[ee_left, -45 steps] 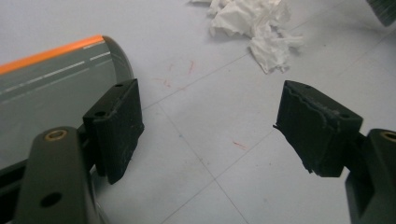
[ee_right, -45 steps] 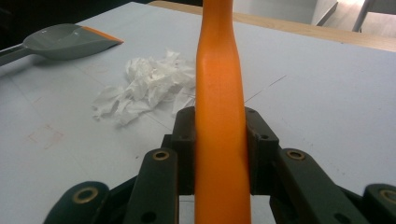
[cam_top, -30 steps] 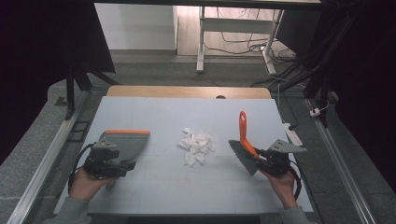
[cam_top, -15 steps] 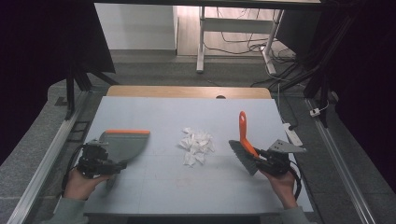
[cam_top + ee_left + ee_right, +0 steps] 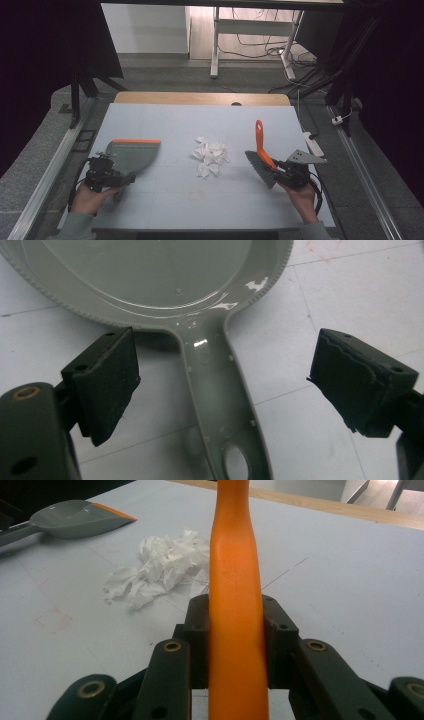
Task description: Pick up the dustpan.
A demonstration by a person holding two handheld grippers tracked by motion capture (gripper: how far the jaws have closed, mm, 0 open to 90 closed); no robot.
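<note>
A grey dustpan (image 5: 132,152) with an orange lip lies flat at the table's left. In the left gripper view its handle (image 5: 220,405) runs between the jaws of my left gripper (image 5: 222,370), which stands open with both pads clear of the handle. That gripper (image 5: 102,172) sits at the pan's near left end. A pile of white paper scraps (image 5: 210,152) lies mid-table. My right gripper (image 5: 287,172) is shut on the orange handle (image 5: 234,580) of a brush (image 5: 260,150), with the grey bristles (image 5: 260,169) down on the table, right of the scraps (image 5: 160,565). The dustpan (image 5: 75,517) shows beyond them.
A wooden strip (image 5: 200,98) runs along the table's far edge. A white power strip (image 5: 314,145) lies on the floor off the right side, and a metal rail (image 5: 45,175) runs along the left side. White desk legs and cables stand beyond the table.
My left gripper has drawn back to the left and slightly toward the person along the dustpan's handle. The dustpan, the brush and my right gripper have stayed put.
</note>
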